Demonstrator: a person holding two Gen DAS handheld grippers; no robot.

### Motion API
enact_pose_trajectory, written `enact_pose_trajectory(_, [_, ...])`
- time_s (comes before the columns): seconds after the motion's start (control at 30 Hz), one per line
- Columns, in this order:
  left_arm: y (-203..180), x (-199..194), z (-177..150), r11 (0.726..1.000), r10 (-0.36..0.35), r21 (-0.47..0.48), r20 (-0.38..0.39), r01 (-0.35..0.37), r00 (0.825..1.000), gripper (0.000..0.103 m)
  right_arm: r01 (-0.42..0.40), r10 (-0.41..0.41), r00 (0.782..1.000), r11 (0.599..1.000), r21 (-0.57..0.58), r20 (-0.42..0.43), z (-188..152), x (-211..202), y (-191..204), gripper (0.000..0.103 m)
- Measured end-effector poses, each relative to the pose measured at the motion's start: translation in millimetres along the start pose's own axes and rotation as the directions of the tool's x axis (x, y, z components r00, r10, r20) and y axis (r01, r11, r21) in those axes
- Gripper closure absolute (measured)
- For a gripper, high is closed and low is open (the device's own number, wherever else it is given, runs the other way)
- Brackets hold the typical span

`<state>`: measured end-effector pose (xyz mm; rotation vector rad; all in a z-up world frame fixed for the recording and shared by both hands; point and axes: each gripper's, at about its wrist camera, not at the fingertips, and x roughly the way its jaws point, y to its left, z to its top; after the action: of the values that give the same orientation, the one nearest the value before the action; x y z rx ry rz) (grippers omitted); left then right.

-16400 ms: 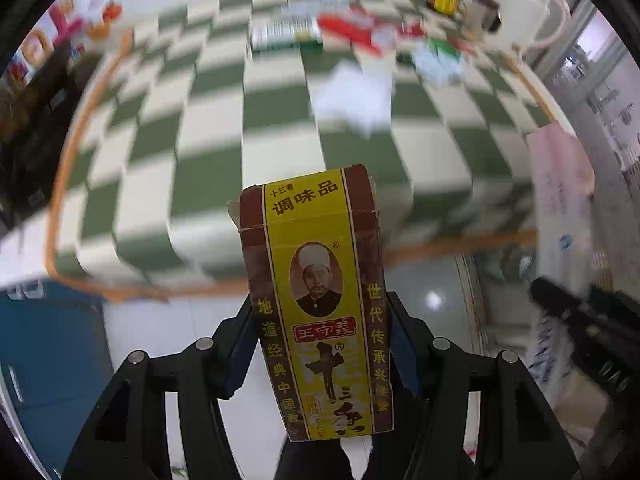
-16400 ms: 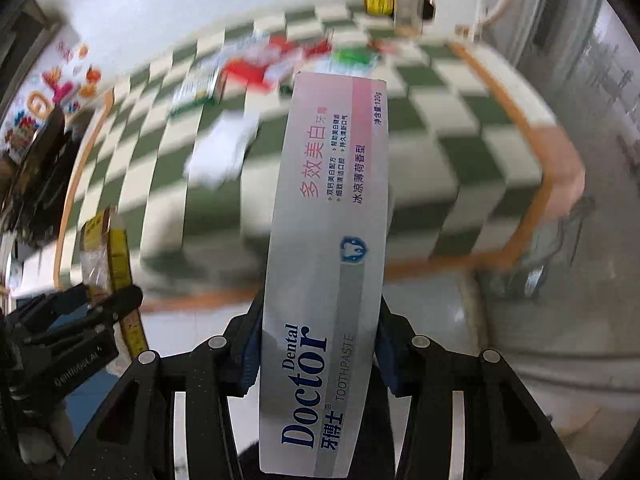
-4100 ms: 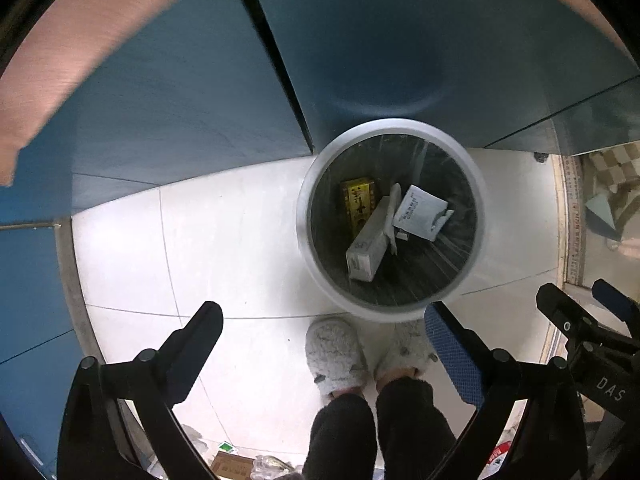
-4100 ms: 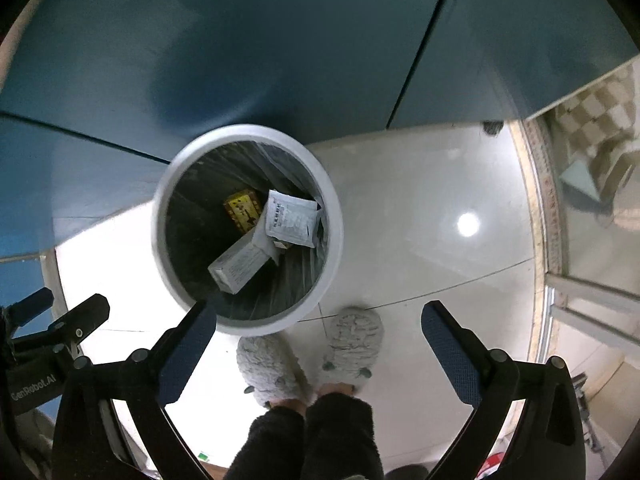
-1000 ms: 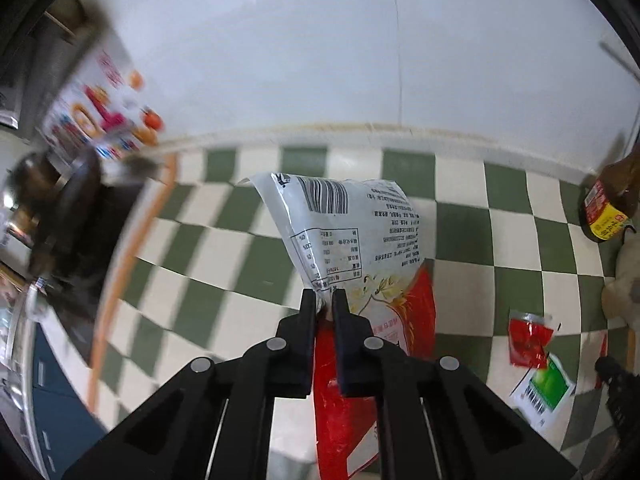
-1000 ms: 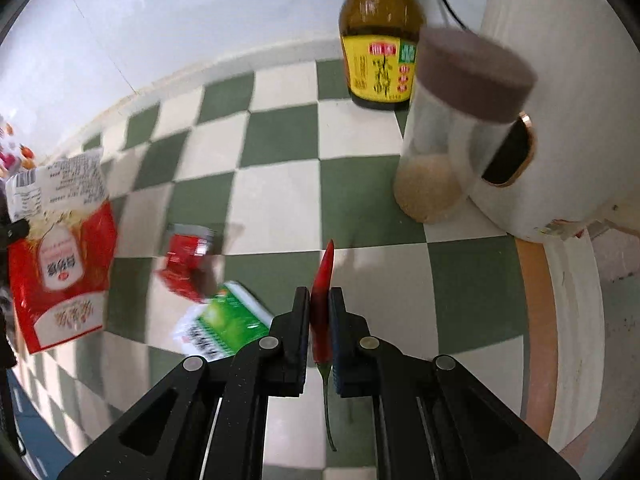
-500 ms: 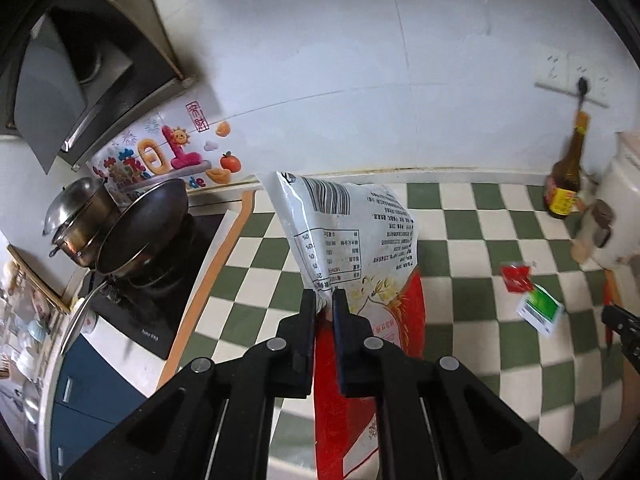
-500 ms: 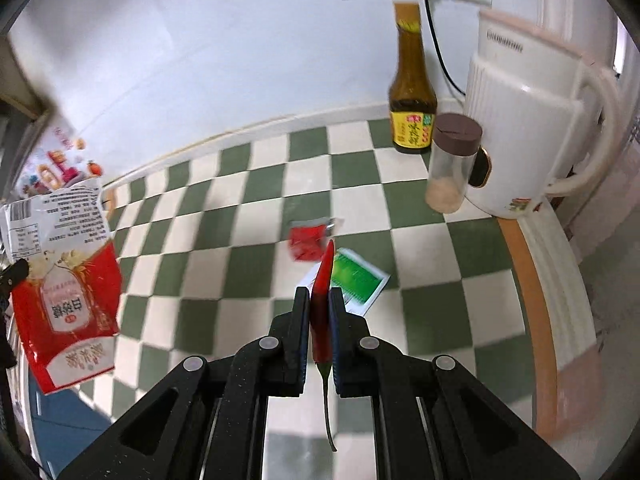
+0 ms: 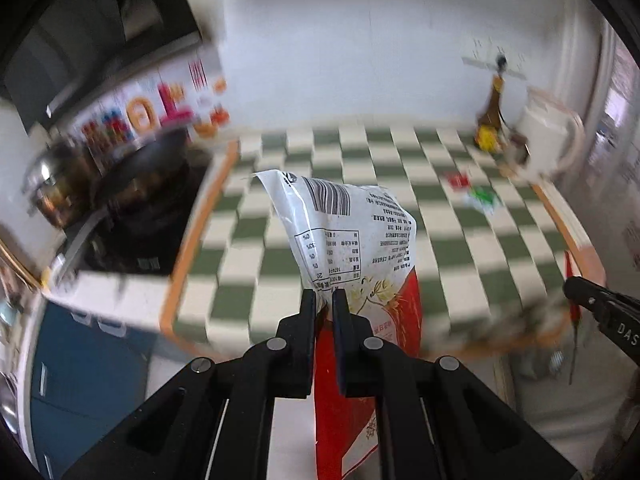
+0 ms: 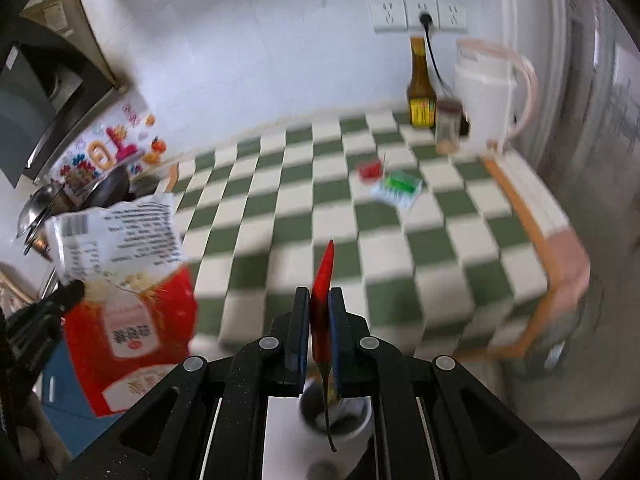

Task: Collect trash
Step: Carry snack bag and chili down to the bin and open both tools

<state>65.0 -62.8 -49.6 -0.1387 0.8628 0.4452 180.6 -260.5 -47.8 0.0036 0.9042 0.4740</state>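
My left gripper (image 9: pixel 324 298) is shut on a white and red food bag (image 9: pixel 352 232), held in the air in front of the checkered counter (image 9: pixel 452 256). The bag also shows at the left of the right wrist view (image 10: pixel 128 280). My right gripper (image 10: pixel 319 296) is shut on a red chili pepper (image 10: pixel 324 272), its stem hanging below the fingers. The chili and the right gripper show at the right edge of the left wrist view (image 9: pixel 570 276). A red sachet (image 10: pixel 370 170) and a green and white packet (image 10: pixel 398 188) lie on the counter. The white trash bin (image 10: pixel 336 412) is on the floor, partly hidden behind my right gripper.
A brown sauce bottle (image 10: pixel 420 92), a small jar (image 10: pixel 448 126) and a white kettle (image 10: pixel 492 96) stand at the counter's back right. A stove with a wok (image 9: pixel 140 184) and a steel pot (image 9: pixel 52 188) is at the left. Blue cabinets (image 9: pixel 88 364) are below.
Both grippers have pulled back from the counter with the bag and the chili still held. The counter's front edge, the floor and the bin have come into view.
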Motion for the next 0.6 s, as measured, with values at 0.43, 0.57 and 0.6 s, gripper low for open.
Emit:
enact_pose_trajectory(0.43, [-16.4,156.9,-170.9,0.997,-0.064,0.001,-0.484,0.074,0.873,0.097,0.063,-0.038,0.926,0.996,0.055,-0.377,-185.4,88.2,-26.3,0.093])
enact_pose_trajectory(0.57, [-32.8,253.6,-211.5,0.998,-0.062,-0.022,-0.568,0.060,0.821,0.097,0.087,-0.044,0.891,0.993,0.076,-0.453,-233.3,168.6,-53.6,0.093])
enact_pose_trajectory(0.6, [-37.5,280.4,-223.6,0.998,-0.068,-0.035,-0.586,0.059,0.808,0.097,0.091,-0.037,0.882,0.992,0.093,-0.469,-249.1,199.0,-64.0,0.093])
